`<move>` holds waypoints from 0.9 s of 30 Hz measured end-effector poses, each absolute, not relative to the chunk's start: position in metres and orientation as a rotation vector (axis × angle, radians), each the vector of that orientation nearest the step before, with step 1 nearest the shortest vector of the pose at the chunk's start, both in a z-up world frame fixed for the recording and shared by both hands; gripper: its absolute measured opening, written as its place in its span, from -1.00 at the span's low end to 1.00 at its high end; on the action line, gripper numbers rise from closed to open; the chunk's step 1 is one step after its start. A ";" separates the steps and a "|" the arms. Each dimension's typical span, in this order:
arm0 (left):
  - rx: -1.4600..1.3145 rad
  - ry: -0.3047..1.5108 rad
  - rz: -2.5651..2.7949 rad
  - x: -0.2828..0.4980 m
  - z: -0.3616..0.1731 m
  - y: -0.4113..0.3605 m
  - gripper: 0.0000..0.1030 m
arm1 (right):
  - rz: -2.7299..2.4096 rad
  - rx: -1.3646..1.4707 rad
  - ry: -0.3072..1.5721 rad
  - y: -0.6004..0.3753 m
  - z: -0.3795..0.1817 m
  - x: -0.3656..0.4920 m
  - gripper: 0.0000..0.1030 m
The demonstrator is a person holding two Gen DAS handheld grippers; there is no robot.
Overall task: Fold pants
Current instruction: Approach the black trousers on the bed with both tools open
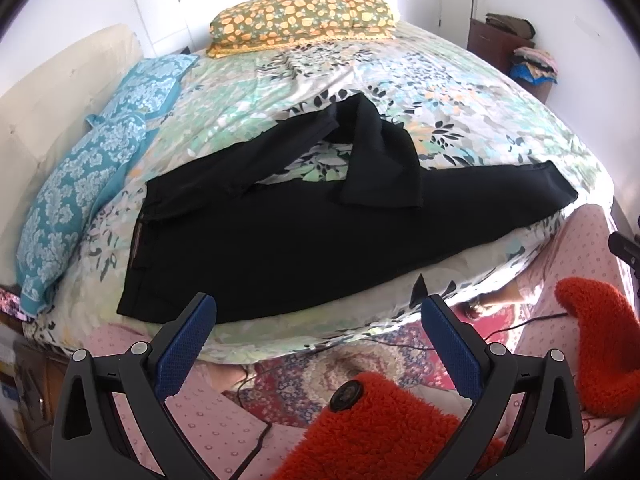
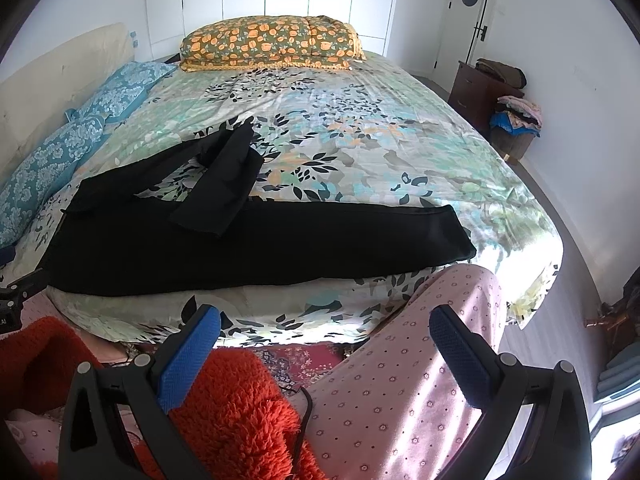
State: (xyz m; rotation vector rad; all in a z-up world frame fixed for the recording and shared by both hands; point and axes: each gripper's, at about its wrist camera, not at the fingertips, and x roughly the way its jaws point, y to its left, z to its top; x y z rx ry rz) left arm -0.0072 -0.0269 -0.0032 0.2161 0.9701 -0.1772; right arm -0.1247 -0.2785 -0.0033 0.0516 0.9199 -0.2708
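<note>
Black pants (image 1: 280, 236) lie across the near edge of the bed, waistband at the left, one leg stretched to the right, the other leg doubled back loosely over the middle. They also show in the right wrist view (image 2: 240, 248). My left gripper (image 1: 318, 312) is open and empty, held back from the bed edge, just short of the pants. My right gripper (image 2: 324, 324) is open and empty, also back from the bed, below the stretched leg's end.
The bed has a floral sheet (image 2: 360, 140). Two blue pillows (image 1: 80, 184) lie along the left side, an orange floral pillow (image 2: 272, 46) at the far end. The person's pink pyjama leg (image 2: 400, 380) and orange fuzzy sleeve (image 1: 380, 432) fill the foreground. A dresser with clothes (image 2: 504, 96) stands at right.
</note>
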 end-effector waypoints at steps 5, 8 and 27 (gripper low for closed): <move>0.215 0.970 -0.175 -0.007 -0.003 -0.027 0.99 | -0.276 0.040 0.922 -0.276 -0.003 -0.124 1.00; 0.210 0.971 -0.169 -0.007 -0.004 -0.026 0.99 | -0.277 0.034 0.923 -0.275 -0.003 -0.123 1.00; 0.187 0.988 -0.145 -0.004 -0.008 -0.019 0.99 | -0.267 0.015 0.943 -0.271 -0.008 -0.116 1.00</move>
